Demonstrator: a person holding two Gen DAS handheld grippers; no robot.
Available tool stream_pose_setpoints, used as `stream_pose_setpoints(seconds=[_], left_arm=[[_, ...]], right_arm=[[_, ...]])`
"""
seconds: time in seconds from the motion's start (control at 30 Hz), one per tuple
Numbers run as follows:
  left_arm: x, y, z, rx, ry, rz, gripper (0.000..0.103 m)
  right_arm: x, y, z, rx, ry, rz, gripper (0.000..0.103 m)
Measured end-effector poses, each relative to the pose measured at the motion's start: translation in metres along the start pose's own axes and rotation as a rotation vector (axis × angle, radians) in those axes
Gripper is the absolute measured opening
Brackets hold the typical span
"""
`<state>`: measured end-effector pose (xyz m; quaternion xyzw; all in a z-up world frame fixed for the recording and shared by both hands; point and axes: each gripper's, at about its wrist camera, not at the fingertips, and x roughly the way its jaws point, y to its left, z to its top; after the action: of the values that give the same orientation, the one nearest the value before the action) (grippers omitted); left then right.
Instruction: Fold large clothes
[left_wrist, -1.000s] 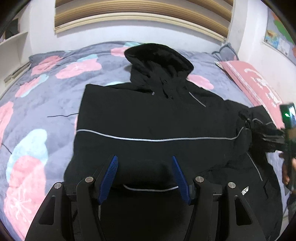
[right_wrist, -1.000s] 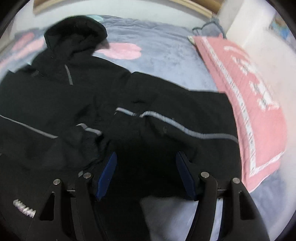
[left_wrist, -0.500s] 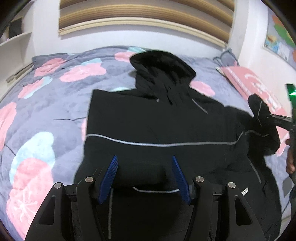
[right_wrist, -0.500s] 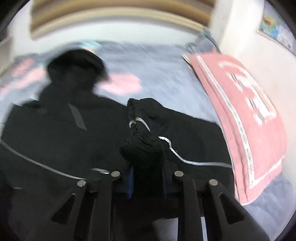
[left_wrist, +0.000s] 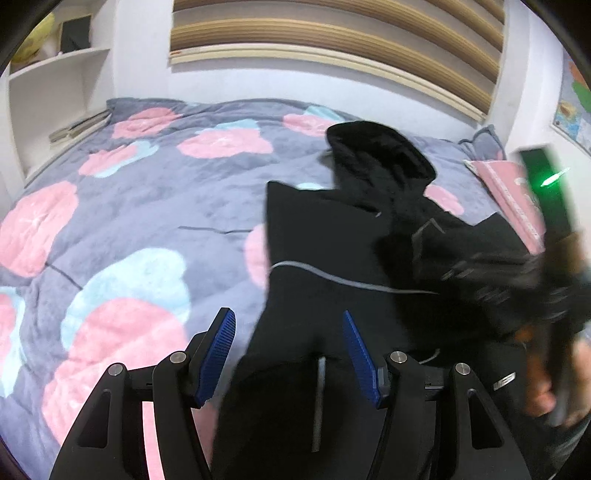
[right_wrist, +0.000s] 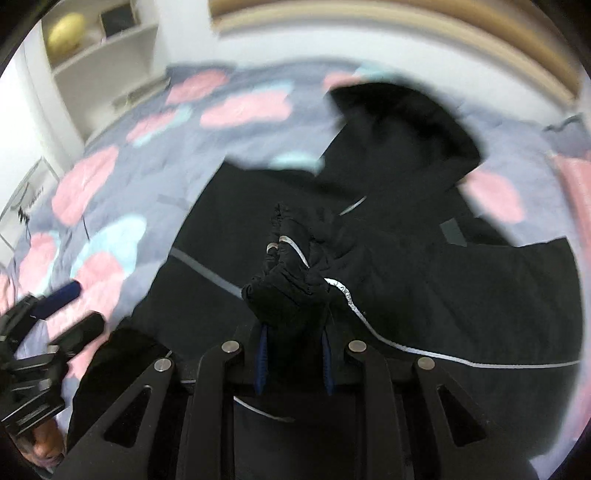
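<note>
Black hooded jacket is spread on the bed, right of frame centre. Its bunched sleeve is clamped in the right gripper; slipping is a risk, judged from the thick wad. The left gripper is held apart, low over the hem.

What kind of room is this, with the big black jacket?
Most likely a bedroom. The black jacket lies spread on a bed covered by a grey quilt with pink flowers, a pink pillow sits near the wall, and white shelves stand beside the bed.
</note>
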<state>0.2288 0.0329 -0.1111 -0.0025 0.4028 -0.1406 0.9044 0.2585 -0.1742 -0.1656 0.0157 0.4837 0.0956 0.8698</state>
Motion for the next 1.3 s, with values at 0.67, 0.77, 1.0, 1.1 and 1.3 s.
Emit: stream_pose_setpoints(seconds=[0.67,0.77,1.0,1.1,1.3], left_arm=[[0.108,-0.046,0.043,-0.035,0.228,-0.341,0.062],[0.138,-0.058,0.045,-0.075,0.272,-0.336,0.062],[0.143,-0.085,0.054,-0.033,0.222,-0.289,0.020],[0.114,-0.073,0.067,-0.045,0.121,-0.294,0.017],[0.085,-0.003,0.072,-0.145,0.079,-0.271,0.017]], right_arm=[[-0.113,-0.132,-0.057,0.126,-0.204,-0.103,0.059],[-0.124,-0.164,-0.076,0.155,-0.207,-0.179,0.059],[-0.121,-0.218,-0.106,0.274,-0.170,-0.229,0.059],[-0.114,-0.226,-0.106,0.290,-0.159,-0.233,0.059],[-0.074,-0.219,-0.097,0.280,-0.089,-0.181,0.059]])
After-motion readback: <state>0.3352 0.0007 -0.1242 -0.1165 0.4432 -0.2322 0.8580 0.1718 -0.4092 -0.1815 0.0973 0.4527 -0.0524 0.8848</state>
